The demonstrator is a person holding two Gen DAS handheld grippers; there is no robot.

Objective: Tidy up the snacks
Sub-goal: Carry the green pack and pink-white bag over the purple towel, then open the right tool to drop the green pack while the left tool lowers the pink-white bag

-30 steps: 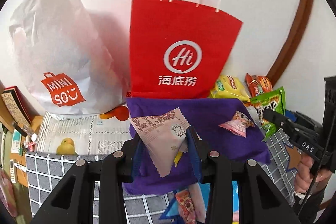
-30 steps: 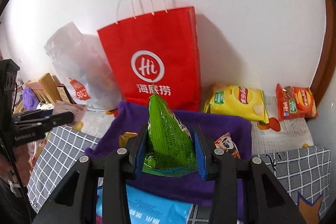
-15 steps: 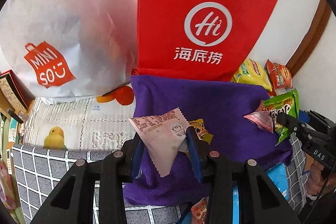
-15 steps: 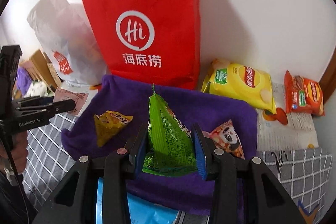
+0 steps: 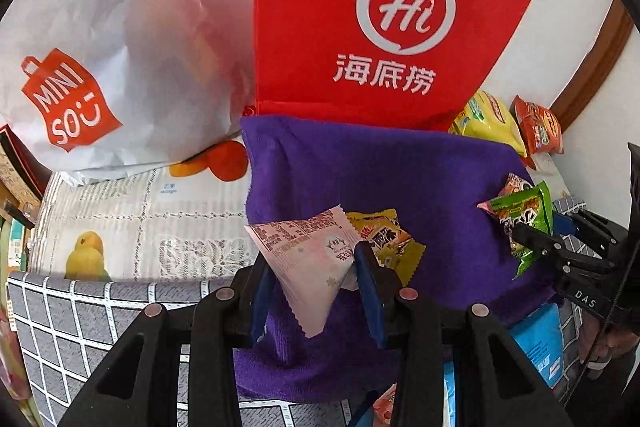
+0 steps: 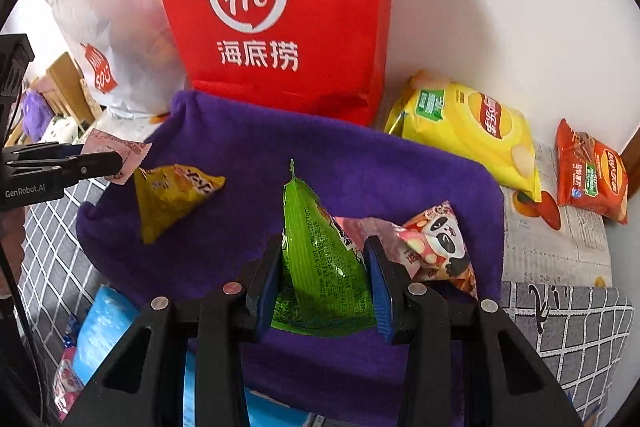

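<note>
Left wrist: jaws clamped on pink packet (image 5: pixel 308 263); right's on green packet (image 6: pixel 324 267).

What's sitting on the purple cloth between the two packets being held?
A yellow packet lies between the pink packet and green packet, clearest in the right wrist view.

A red paper bag (image 6: pixel 276 15) stands against a white wall, a white Miniso bag (image 5: pixel 80 67) beside it. Possibly wooden furniture (image 6: pixel 66 79) shows, blurred, at far left.
</note>
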